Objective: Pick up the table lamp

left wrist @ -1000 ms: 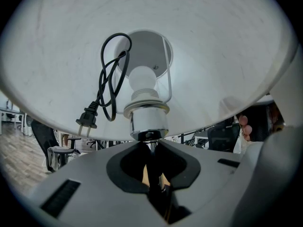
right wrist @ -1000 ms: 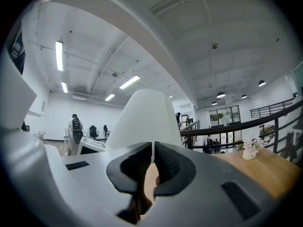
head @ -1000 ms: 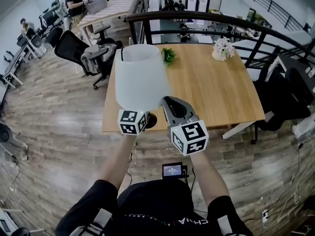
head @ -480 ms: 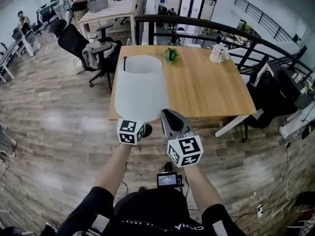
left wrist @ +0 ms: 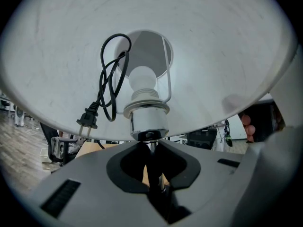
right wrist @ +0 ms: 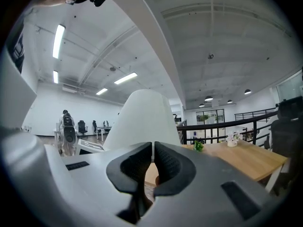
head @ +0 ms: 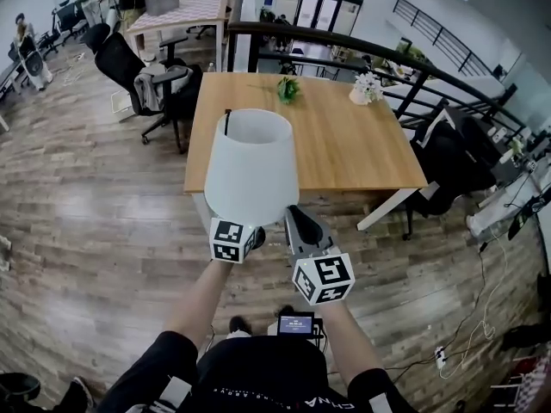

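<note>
Lamp [head: 251, 166] farther off table [head: 344, 144], stem [left wrist: 152, 173] inside clamped left tool [left wrist: 151, 150]; right tool [right wrist: 153, 157] closed, empty.

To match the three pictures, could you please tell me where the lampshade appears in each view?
Head view: lampshade at centre, seen from above, in front of the table.
Left gripper view: lampshade fills the upper half, seen from below, bulb inside.
Right gripper view: lampshade at centre, rising behind the jaws.
Shared landmark: the table, a sliver at lower left in the left gripper view, at right in the right gripper view.
</note>
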### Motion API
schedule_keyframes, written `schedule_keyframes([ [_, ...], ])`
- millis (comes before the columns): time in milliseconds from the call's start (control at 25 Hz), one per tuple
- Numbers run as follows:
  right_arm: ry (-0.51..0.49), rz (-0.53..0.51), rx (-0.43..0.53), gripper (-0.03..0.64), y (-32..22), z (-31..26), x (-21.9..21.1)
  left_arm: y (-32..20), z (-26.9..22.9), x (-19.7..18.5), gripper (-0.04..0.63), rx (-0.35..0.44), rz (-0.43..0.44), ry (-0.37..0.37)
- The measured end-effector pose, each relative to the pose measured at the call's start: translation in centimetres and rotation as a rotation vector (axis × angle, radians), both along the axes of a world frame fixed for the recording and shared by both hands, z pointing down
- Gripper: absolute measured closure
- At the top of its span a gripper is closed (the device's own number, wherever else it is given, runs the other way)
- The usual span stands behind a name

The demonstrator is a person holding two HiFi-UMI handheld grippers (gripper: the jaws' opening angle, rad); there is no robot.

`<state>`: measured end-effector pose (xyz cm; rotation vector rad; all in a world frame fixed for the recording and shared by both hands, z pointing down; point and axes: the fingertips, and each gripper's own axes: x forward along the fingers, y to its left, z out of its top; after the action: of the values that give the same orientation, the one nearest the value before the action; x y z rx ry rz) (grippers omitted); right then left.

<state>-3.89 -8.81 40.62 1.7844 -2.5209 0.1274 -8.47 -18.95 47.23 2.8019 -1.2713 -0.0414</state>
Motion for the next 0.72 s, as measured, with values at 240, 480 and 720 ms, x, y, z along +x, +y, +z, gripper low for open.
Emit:
schedule_keyframes([
  [240,0.006,-0.028,0.000,0.575,1.5,-0.9,1.2,1.5,-1.1,1.0,0.535,0.008,-0.031,-0.009],
  [480,0.005,-0.021,0.020,0.575,2.7,-2.0,5.2,2.5,-2.6,5.0,0.535,0.041,-0.027,-0.028],
  [720,-0.021,-0.011,0.036,0.575,4.1,-2.4,8.6,3.6,-3.3,8.3,0.535,0.061,-0.012,-0.057],
])
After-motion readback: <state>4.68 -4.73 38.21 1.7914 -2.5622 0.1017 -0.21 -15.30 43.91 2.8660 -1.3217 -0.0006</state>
